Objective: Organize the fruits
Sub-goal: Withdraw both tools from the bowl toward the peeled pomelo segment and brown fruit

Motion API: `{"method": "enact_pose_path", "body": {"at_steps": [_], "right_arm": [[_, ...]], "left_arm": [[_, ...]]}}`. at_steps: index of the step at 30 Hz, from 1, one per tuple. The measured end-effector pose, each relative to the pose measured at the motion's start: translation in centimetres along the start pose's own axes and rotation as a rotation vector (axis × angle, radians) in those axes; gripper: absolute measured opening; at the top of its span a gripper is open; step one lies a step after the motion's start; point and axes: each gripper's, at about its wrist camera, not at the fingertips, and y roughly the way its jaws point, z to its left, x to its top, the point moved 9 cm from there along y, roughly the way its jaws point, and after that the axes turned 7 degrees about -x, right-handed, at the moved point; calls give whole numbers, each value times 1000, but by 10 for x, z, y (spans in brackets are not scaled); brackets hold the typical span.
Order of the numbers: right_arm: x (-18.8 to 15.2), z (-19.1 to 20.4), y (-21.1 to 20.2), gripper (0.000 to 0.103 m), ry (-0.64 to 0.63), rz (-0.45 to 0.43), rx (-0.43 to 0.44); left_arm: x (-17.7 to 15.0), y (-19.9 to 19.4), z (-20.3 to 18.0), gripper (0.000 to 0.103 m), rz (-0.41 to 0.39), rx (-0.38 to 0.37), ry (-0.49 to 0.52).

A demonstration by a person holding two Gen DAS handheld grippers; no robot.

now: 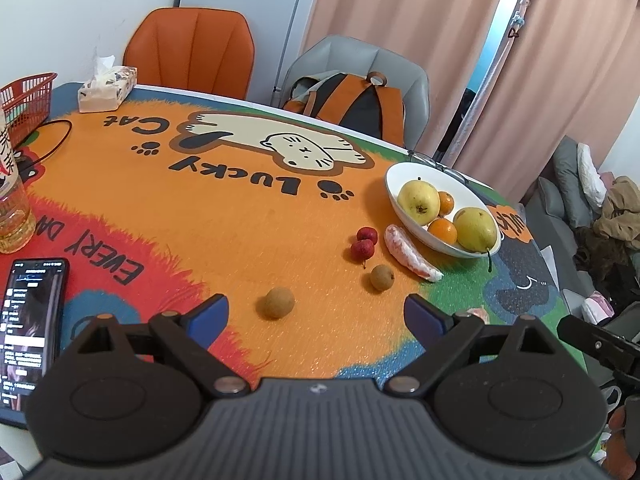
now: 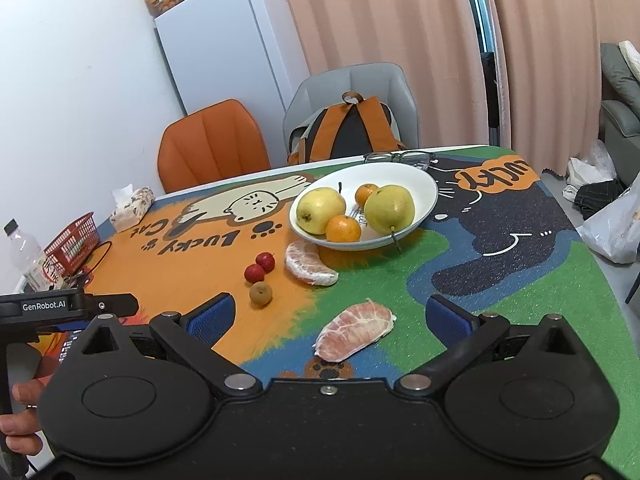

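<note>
A white bowl (image 1: 394, 184) (image 2: 428, 188) holds two yellow pears (image 1: 419, 202) (image 2: 390, 208) and two small oranges (image 1: 443, 231) (image 2: 343, 228). Beside it on the cat-print table lie two red lychees (image 1: 364, 245) (image 2: 259, 267), a pomelo segment (image 1: 408, 254) (image 2: 310, 264) and a brown longan (image 1: 382, 277) (image 2: 261, 294). Another longan (image 1: 275, 302) sits just ahead of my open, empty left gripper (image 1: 316, 314). My right gripper (image 2: 330, 320) is open too, with a second pomelo segment (image 2: 354, 330) lying on the table between its fingers, untouched.
A phone (image 1: 30, 320), a bottle (image 1: 12, 200), a red basket (image 1: 28, 100) and a tissue box (image 1: 106, 88) stand along the left side. Glasses (image 2: 400, 158) lie behind the bowl. An orange chair (image 1: 190, 52) and a grey chair with a backpack (image 1: 352, 100) stand beyond the table.
</note>
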Motion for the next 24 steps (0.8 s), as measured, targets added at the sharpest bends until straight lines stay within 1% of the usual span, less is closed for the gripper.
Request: {"method": "enact_pose_path", "body": {"at_steps": [13, 24], "right_arm": [[-9, 8, 6, 103, -13, 23, 11], [-22, 9, 24, 103, -13, 62, 16]], "left_arm": [[-4, 3, 3, 94, 0, 0, -6], [-7, 17, 13, 94, -4, -2, -25]]}}
